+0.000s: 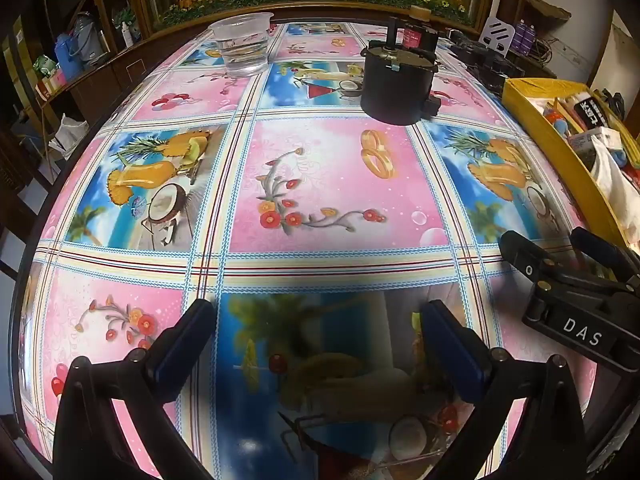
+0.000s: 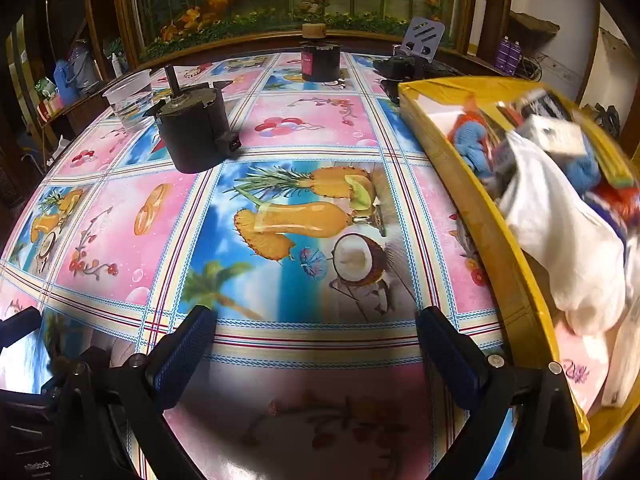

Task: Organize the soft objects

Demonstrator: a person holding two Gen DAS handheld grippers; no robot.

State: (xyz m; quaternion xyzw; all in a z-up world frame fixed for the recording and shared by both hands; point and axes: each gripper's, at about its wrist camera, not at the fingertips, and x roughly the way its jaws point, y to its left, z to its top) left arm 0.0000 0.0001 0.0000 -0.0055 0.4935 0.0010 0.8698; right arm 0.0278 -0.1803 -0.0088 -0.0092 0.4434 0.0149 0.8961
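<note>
Both grippers are hovering low over the patterned tablecloth (image 1: 320,184), side by side. The left gripper (image 1: 316,344) is holding nothing, jaws spread wide; the right gripper (image 2: 316,344) likewise, spread and empty. The soft things, a white cloth (image 2: 560,232) and blue knitted pieces (image 2: 472,144), are sitting heaped in the yellow box (image 2: 480,200) at the right edge, probably gathered there as the sorting bin. The black cylinder (image 1: 396,80) and water cup (image 1: 244,46) are standing well apart, leaving the middle open for moving.
</note>
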